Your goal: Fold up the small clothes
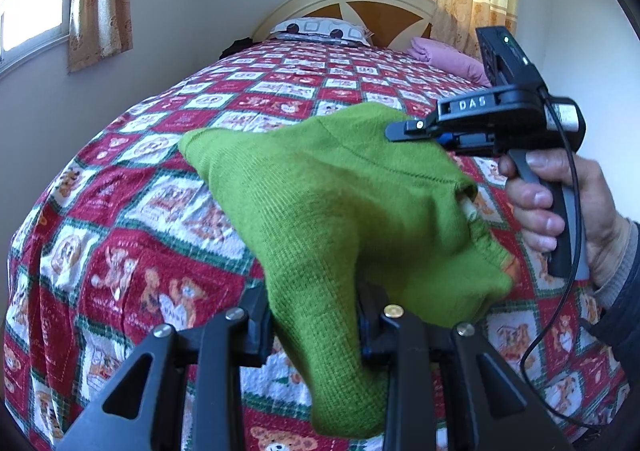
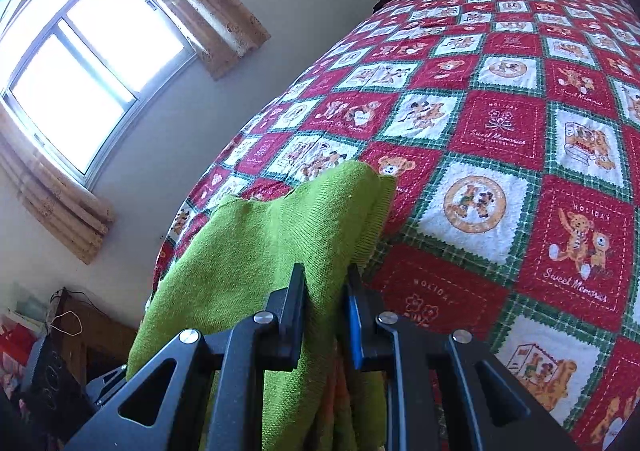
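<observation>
The left gripper (image 1: 316, 315) is clamped on a green knit (image 1: 340, 203), a bunch of cloth pinched between its fingers. The right gripper (image 2: 326, 315) is likewise closed on another part of the knit (image 2: 280, 243), with folds trailing down between its fingers. The garment hangs stretched between the two, lifted above the quilt (image 1: 140, 191). It looks soft, light and limp, likely to sag and stretch; corners or hems seem the best holds. Beyond lie a pillow (image 1: 320, 29) and the headboard (image 1: 384, 7).
</observation>
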{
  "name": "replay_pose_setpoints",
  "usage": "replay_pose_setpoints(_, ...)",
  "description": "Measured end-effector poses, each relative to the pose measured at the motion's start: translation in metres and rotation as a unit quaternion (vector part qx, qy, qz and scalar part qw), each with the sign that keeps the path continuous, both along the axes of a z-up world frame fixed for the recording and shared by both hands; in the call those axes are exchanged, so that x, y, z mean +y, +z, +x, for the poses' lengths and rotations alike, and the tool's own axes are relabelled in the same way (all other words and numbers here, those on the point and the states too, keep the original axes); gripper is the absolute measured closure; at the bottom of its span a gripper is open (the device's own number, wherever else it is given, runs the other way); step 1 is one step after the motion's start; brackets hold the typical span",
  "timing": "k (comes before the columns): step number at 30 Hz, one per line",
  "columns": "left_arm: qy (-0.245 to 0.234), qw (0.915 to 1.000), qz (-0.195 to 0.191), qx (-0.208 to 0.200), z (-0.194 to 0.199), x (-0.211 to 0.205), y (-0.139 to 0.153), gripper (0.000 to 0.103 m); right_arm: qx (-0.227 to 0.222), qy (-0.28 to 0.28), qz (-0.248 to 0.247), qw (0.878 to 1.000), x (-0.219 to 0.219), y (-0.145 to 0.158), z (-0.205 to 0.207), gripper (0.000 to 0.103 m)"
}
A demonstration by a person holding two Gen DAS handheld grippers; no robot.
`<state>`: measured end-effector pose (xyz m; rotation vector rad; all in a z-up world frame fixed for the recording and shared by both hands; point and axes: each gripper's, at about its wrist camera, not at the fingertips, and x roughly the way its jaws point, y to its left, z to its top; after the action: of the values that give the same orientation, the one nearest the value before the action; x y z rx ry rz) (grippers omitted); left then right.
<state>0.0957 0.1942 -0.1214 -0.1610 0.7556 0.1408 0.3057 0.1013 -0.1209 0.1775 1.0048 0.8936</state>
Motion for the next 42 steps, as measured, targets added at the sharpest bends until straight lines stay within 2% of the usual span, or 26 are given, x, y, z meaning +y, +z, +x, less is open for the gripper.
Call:
replay_pose_setpoints(2,0.006,1.0000,-0.003,0.007,-0.001,0.000,-0.009,0.068,0.002,-0.001,-0.003,1.000,0.001,-0.002,0.001,0.085)
replay_pose_setpoints(4,0.014,0.9998,-0.006,0.009,-0.001,0.001,-0.015,0.061,0.004,-0.003,-0.010,1.000,0.002,-0.006,0.002,0.085)
replay_pose_setpoints(7,0.022,0.9996,-0.003,0.016,0.000,0.000,-0.022,0.047,0.007,-0.012,-0.031,0.999,0.002,-0.015,0.005,0.084)
replay_pose_setpoints(8,0.028,0.9995,0.003,0.015,-0.001,0.000,-0.024,0.039,0.008,-0.014,-0.038,0.999,0.002,-0.018,0.006,0.084)
replay_pose_setpoints(11,0.027,0.9994,0.017,0.015,-0.002,-0.004,-0.025,0.036,0.013,-0.022,-0.044,0.999,0.000,-0.027,0.008,0.082)
replay_pose_setpoints(13,0.032,0.9991,0.024,0.015,-0.004,-0.004,-0.021,0.034,0.015,-0.029,-0.040,0.999,-0.004,-0.029,0.008,0.077)
replay_pose_setpoints(16,0.042,0.9978,0.047,-0.019,-0.013,-0.004,0.003,0.028,-0.002,-0.044,-0.034,0.998,-0.016,-0.017,0.000,0.071)
replay_pose_setpoints(18,0.062,0.9945,0.067,-0.051,-0.019,0.001,0.017,0.006,-0.014,-0.048,-0.028,0.998,-0.028,-0.004,-0.014,0.071)
replay_pose_setpoints(19,0.074,0.9923,0.077,-0.063,-0.020,0.003,0.022,0.004,-0.019,-0.044,-0.020,0.999,-0.035,0.004,-0.026,0.068)
replay_pose_setpoints(20,0.087,0.9888,0.096,-0.074,-0.018,0.008,0.028,0.004,-0.021,-0.037,-0.015,0.999,-0.039,0.009,-0.036,0.067)
replay_pose_setpoints(22,0.097,0.9866,0.110,-0.072,-0.010,0.017,0.029,0.004,-0.031,-0.010,-0.021,0.999,-0.044,0.016,-0.064,0.061)
replay_pose_setpoints(26,0.116,0.9833,0.130,-0.053,0.021,0.033,0.015,0.004,-0.041,0.027,-0.083,0.995,-0.035,-0.003,-0.103,0.061)
replay_pose_setpoints(27,0.118,0.9830,0.135,-0.041,0.029,0.035,0.009,0.004,-0.048,0.027,-0.107,0.993,-0.032,-0.012,-0.108,0.064)
replay_pose_setpoints(28,0.118,0.9828,0.137,-0.034,0.032,0.035,0.005,0.003,-0.053,0.028,-0.116,0.991,-0.032,-0.017,-0.111,0.075)
replay_pose_setpoints(29,0.116,0.9835,0.135,-0.032,0.034,0.034,0.002,0.003,-0.052,0.027,-0.110,0.992,-0.035,-0.019,-0.113,0.094)
replay_pose_setpoints(31,0.119,0.9837,0.131,-0.029,0.034,0.032,0.000,0.003,-0.053,0.019,-0.096,0.994,-0.047,-0.012,-0.117,0.095)
replay_pose_setpoints(33,0.112,0.9841,0.134,-0.033,0.029,0.026,0.002,0.000,-0.067,0.009,-0.103,0.992,-0.059,-0.001,-0.124,0.095)
replay_pose_setpoints(36,0.101,0.9842,0.144,-0.020,0.034,0.019,-0.009,0.000,-0.057,0.007,-0.128,0.990,-0.062,-0.015,-0.118,0.095)
replay_pose_setpoints(38,0.103,0.9855,0.134,-0.017,0.038,0.021,-0.015,0.000,-0.041,0.014,-0.129,0.991,-0.060,-0.025,-0.111,0.094)
replay_pose_setpoints(39,0.108,0.9859,0.127,-0.017,0.038,0.023,-0.014,0.000,-0.040,0.006,-0.120,0.992,-0.063,-0.022,-0.108,0.089)
replay_pose_setpoints(40,0.110,0.9860,0.124,-0.017,0.036,0.023,-0.011,0.000,-0.041,-0.007,-0.113,0.993,-0.066,-0.015,-0.108,0.076)
replay_pose_setpoints(41,0.110,0.9860,0.124,-0.018,0.034,0.023,-0.008,0.000,-0.049,-0.018,-0.111,0.992,-0.068,-0.010,-0.110,0.067)
replay_pose_setpoints(42,0.110,0.9853,0.129,-0.022,0.031,0.023,-0.003,0.000,-0.078,-0.032,-0.105,0.991,-0.071,0.004,-0.117,0.060)
